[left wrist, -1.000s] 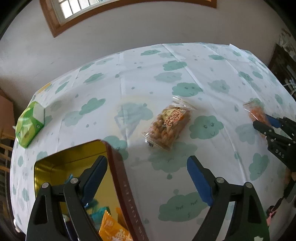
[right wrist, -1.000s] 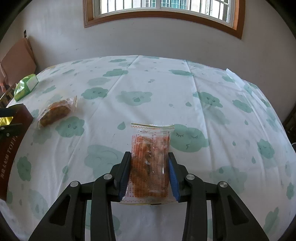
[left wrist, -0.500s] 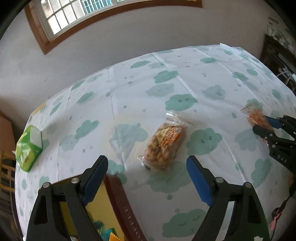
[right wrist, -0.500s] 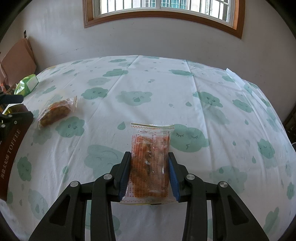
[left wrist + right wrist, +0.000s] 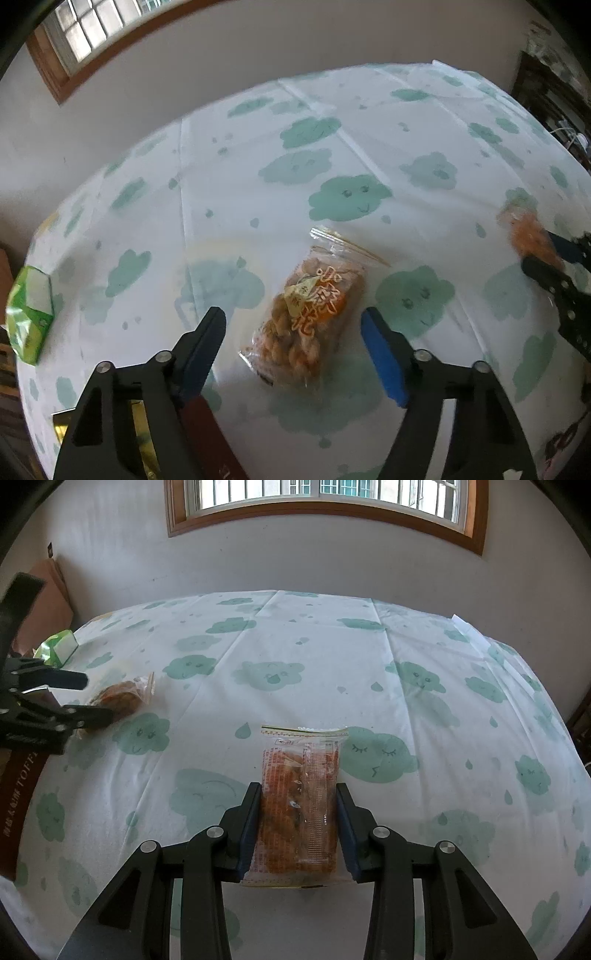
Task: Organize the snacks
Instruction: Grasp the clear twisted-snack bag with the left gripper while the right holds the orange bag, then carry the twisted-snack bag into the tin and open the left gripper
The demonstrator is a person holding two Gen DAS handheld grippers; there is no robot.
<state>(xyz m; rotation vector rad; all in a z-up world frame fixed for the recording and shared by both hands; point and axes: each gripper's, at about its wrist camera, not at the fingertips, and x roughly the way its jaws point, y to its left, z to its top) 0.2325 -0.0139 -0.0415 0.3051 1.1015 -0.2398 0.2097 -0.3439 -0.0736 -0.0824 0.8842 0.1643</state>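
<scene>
A clear packet of brown twisted snacks point(image 5: 310, 314) lies on the cloud-print tablecloth point(image 5: 258, 155). My left gripper point(image 5: 293, 325) straddles it, jaws closing, pads still clear of its sides. From the right wrist view the same packet point(image 5: 122, 698) lies at the left with the left gripper point(image 5: 94, 698) over it. My right gripper point(image 5: 298, 794) is shut on an orange snack packet point(image 5: 301, 801), its blue pads pressing both long sides. In the left wrist view that orange packet point(image 5: 528, 236) sits at the right edge.
A dark red toffee tin point(image 5: 207, 435) with a gold inside sits at the near left, seen also as a tin side point(image 5: 18, 794). A green snack pack point(image 5: 29, 314) lies near the table's left edge. A wall with a wood-framed window point(image 5: 325, 513) stands behind.
My left gripper has moved from above the tin to over the brown snack packet, dropped lower, and its jaws have narrowed. The right gripper and its orange packet have not moved.
</scene>
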